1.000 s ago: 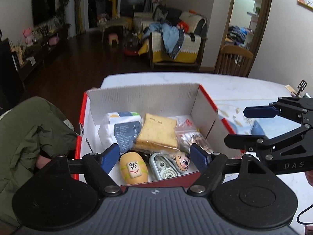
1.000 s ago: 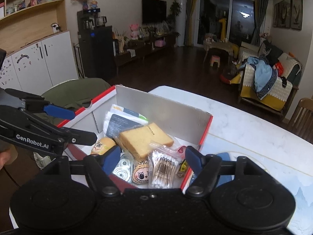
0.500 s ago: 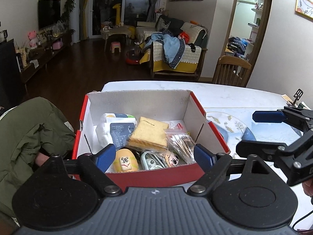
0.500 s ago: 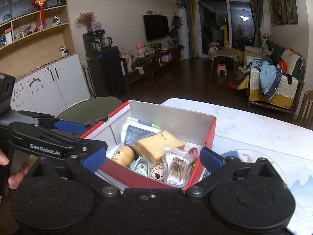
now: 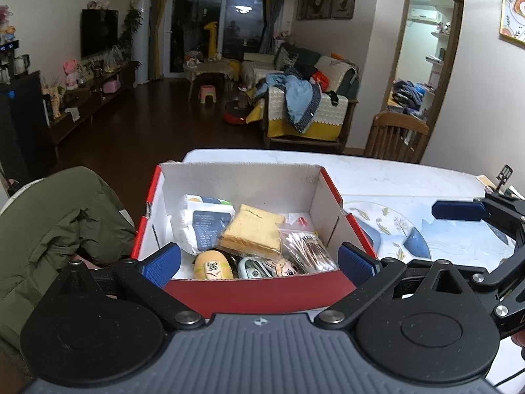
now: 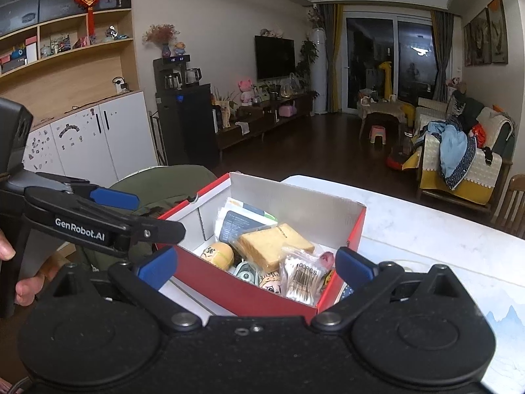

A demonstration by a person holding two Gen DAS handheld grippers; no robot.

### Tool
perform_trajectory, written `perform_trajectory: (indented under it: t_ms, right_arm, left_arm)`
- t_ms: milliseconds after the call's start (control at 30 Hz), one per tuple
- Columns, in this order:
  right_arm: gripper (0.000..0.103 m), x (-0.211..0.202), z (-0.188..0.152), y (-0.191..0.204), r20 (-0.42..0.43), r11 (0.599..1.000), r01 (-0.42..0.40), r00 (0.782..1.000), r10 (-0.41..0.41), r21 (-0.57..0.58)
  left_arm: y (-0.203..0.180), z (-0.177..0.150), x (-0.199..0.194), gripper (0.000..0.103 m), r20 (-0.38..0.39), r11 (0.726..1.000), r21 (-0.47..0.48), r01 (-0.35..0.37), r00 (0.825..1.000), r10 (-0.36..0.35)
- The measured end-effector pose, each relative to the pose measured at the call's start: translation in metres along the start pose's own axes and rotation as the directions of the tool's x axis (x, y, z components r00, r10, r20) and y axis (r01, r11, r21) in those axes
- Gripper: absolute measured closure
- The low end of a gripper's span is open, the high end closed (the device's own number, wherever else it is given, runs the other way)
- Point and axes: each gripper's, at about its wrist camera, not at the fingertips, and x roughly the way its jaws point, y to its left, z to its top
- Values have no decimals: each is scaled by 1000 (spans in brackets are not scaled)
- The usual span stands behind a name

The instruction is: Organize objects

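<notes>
A red cardboard box point(image 5: 262, 292) point(image 6: 242, 292) with a white inside stands on the table. In it lie a bagged bread slice point(image 5: 252, 229) point(image 6: 272, 246), a bag of cotton swabs point(image 5: 308, 249) point(image 6: 302, 279), a yellow egg-shaped toy point(image 5: 213, 264) point(image 6: 218, 254), a white and blue pack point(image 5: 203, 223) and a small face figure point(image 6: 270, 282). My left gripper point(image 5: 259, 264) hovers before the box's near wall, its jaws opening, with nothing held. My right gripper point(image 6: 256, 266) stands open and empty at the box's near corner.
A green jacket point(image 5: 55, 229) hangs over a chair at the left of the box. A patterned plate point(image 5: 387, 226) lies on the white table point(image 5: 393, 177) to the right. A wooden chair point(image 5: 397, 138) stands behind the table.
Both grippers have drawn back and slightly up from inside the box, and their jaws have spread wider. The items stay in the box.
</notes>
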Motion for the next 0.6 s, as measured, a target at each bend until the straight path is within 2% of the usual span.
perform_trajectory:
  t_ms: [300, 600]
  right_arm:
    - [0, -4, 0, 0, 2, 1000, -1, 1000, 1, 16]
    - [0, -5, 0, 2, 8, 1000, 6, 1000, -6, 26]
  left_arm:
    - [-4, 1, -7, 1, 19, 1000, -15, -25, 1000, 26]
    - [-13, 1, -8, 1, 23, 999, 23, -48, 999, 47]
